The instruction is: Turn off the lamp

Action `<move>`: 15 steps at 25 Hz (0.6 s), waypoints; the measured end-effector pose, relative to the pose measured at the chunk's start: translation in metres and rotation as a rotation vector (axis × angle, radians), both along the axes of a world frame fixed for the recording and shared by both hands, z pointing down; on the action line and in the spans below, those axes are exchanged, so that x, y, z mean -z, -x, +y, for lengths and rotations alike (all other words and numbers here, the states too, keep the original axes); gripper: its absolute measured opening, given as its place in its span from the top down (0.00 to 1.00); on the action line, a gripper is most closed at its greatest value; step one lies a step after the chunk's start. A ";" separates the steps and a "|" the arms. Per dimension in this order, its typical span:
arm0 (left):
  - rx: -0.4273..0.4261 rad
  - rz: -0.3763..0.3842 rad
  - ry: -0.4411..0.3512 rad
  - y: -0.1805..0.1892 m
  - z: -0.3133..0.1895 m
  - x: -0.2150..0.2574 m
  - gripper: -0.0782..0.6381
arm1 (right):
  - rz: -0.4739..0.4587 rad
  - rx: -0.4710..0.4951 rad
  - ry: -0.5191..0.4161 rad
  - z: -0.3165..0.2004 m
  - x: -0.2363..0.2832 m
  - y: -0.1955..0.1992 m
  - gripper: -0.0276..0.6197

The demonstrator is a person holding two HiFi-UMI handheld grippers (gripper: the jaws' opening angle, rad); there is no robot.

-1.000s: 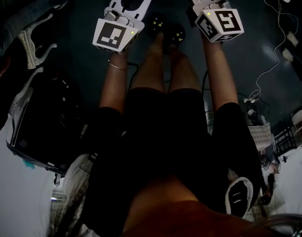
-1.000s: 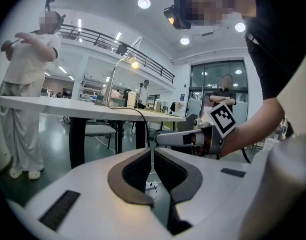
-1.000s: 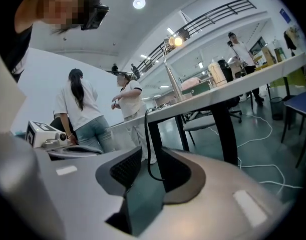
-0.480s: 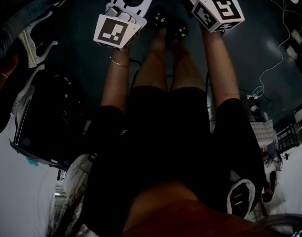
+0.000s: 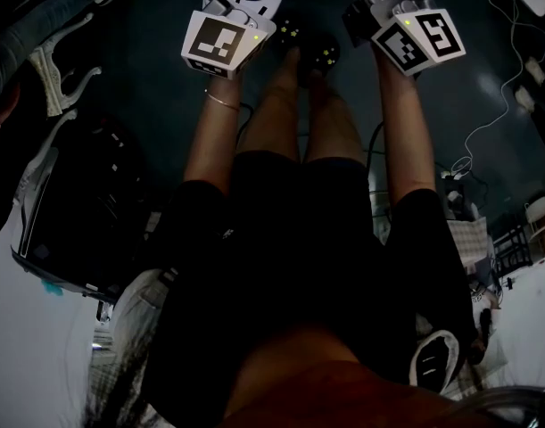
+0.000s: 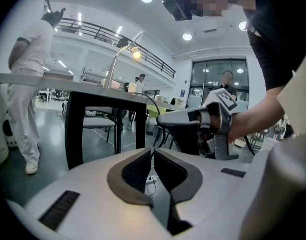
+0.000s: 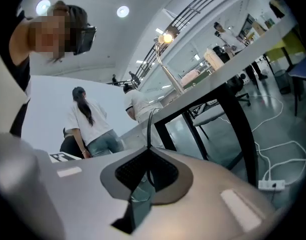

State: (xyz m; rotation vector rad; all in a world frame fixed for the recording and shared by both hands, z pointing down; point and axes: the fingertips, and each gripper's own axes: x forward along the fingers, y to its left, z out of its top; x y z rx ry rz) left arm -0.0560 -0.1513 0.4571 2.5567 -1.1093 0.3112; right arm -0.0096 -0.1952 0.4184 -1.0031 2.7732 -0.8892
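Aiming for the lit lamp (image 7: 167, 37) up on the counter (image 7: 218, 76): just closing the right tongs (image 7: 148, 151) on the thin dark cord (image 7: 148, 129) hanging below, holding the left tongs (image 6: 152, 151) shut, empty. Judging the lamp light, tippy; pinching limp cord gently, not tugging.

Both arms are reaching forward, side by side, left forearm (image 5: 210, 145) and right forearm (image 5: 406, 123) bare. Each hand is gripping its tool from behind the marker cube.

Left gripper (image 6: 151, 151): jaws sitting together, nothing between them.

Right gripper (image 7: 148, 151): jaws have just been closing and are now meeting pad to pad, nothing clearly caught between them.
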 end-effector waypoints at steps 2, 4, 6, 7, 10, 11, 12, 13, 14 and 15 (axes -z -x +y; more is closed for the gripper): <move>-0.010 -0.010 0.009 -0.005 -0.001 -0.008 0.88 | -0.046 -0.003 0.021 0.002 0.005 -0.005 0.94; -0.015 -0.019 0.014 -0.009 -0.002 -0.014 0.88 | -0.072 0.004 0.030 0.003 0.011 -0.007 0.94; -0.025 -0.019 0.023 -0.014 -0.002 -0.019 0.88 | -0.099 0.009 0.036 0.004 0.016 -0.008 0.94; -0.032 -0.021 0.029 -0.017 -0.002 -0.022 0.88 | -0.115 0.013 0.040 0.004 0.019 -0.008 0.94; -0.056 -0.034 0.042 -0.023 -0.001 -0.030 0.88 | -0.167 0.027 0.055 0.007 0.029 -0.006 0.94; -0.062 -0.037 0.045 -0.023 -0.001 -0.031 0.88 | -0.185 0.026 0.060 0.009 0.033 -0.006 0.94; -0.064 -0.043 0.046 -0.022 -0.002 -0.032 0.88 | -0.204 0.025 0.065 0.011 0.037 -0.005 0.94; -0.065 -0.054 0.048 -0.022 -0.003 -0.033 0.88 | -0.218 0.026 0.071 0.013 0.040 -0.006 0.94; -0.065 -0.069 0.050 -0.022 -0.003 -0.035 0.88 | -0.228 0.028 0.076 0.014 0.044 -0.006 0.94; -0.064 -0.081 0.054 -0.023 -0.004 -0.037 0.87 | -0.231 0.032 0.078 0.015 0.046 -0.006 0.94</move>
